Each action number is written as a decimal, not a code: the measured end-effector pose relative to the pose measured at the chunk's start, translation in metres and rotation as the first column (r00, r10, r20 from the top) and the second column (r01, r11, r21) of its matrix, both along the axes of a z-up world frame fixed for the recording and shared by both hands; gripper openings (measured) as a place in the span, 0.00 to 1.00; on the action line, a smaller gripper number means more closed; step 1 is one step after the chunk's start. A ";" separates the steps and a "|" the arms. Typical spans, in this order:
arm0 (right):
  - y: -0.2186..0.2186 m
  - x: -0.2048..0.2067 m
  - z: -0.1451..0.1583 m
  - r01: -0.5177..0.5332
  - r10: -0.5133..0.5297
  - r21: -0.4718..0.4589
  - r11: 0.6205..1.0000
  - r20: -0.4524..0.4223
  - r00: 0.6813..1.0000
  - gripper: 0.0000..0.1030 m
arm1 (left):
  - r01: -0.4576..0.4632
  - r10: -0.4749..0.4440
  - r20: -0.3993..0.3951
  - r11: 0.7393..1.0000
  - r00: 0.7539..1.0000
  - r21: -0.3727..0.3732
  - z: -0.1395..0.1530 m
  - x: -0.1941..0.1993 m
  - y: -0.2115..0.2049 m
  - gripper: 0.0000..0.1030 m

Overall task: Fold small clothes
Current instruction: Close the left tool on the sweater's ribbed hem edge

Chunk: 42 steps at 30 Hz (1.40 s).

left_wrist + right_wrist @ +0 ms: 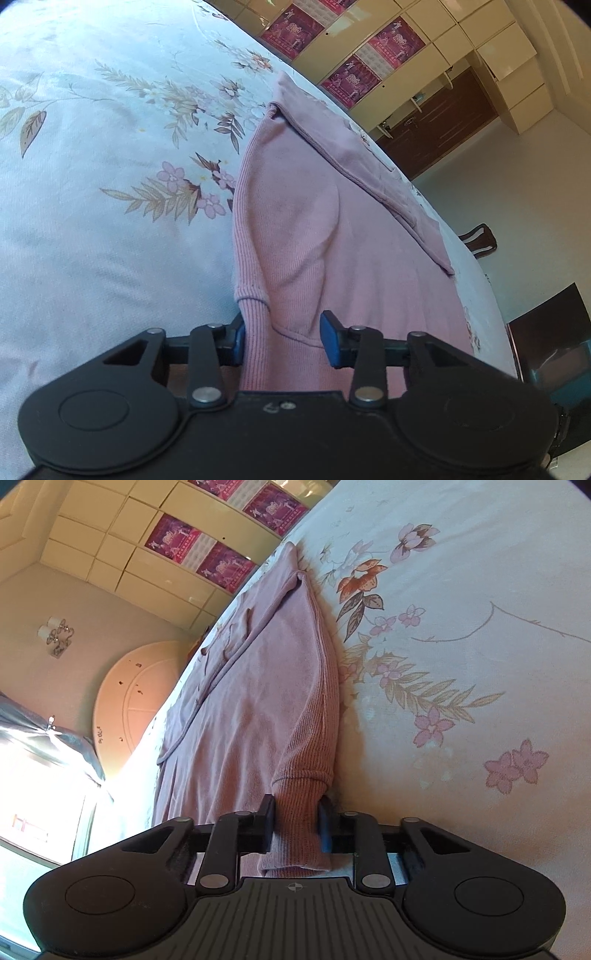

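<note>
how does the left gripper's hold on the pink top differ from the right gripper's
The left gripper has one pad touching the pink top, the other standing clear; the right gripper pinches a ribbed cuff between both pads. The left jaws stand wider than the right. Both straddle ribbed edges on the floral sheet.

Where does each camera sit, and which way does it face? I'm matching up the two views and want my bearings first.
Left wrist: on the left gripper, looking along its fingers down the pink garment on the floral bedsheet, cabinets beyond.
Right wrist: on the right gripper, looking along its fingers at a ribbed cuff pinched between them, headboard beyond.
Both share the garment, the bedsheet and the postered cabinets; no hand shows.
</note>
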State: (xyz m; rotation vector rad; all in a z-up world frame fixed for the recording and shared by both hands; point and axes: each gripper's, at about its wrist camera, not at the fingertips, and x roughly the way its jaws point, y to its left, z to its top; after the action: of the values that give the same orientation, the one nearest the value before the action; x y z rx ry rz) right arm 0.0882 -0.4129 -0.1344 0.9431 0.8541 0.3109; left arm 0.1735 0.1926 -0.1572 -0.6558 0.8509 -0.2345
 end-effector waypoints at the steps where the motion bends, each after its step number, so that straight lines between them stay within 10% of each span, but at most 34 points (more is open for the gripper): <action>1: 0.001 0.001 0.001 -0.002 0.002 0.000 1.000 0.003 1.000 0.18 | -0.004 0.004 -0.001 1.000 1.000 -0.002 -0.001 -0.001 0.001 0.31; 18: 0.005 0.007 0.000 0.011 -0.012 -0.045 0.999 -0.021 1.000 0.21 | 0.000 0.000 -0.004 1.000 1.000 -0.006 -0.003 -0.002 0.006 0.27; 24: 0.009 0.005 0.006 0.006 -0.007 -0.085 0.996 -0.012 1.000 0.11 | -0.020 0.019 -0.012 1.000 1.000 -0.008 -0.004 -0.003 0.012 0.05; 42: -0.007 -0.002 0.025 0.077 -0.076 -0.023 0.997 0.045 0.996 0.10 | -0.075 0.079 0.053 0.994 0.995 -0.075 0.009 -0.008 0.020 0.05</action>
State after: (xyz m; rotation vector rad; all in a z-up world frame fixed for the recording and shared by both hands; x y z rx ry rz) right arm 0.0860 -0.4200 -0.1097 0.9405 0.7784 0.2537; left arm 0.1655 0.2122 -0.1486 -0.7457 0.7642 -0.2147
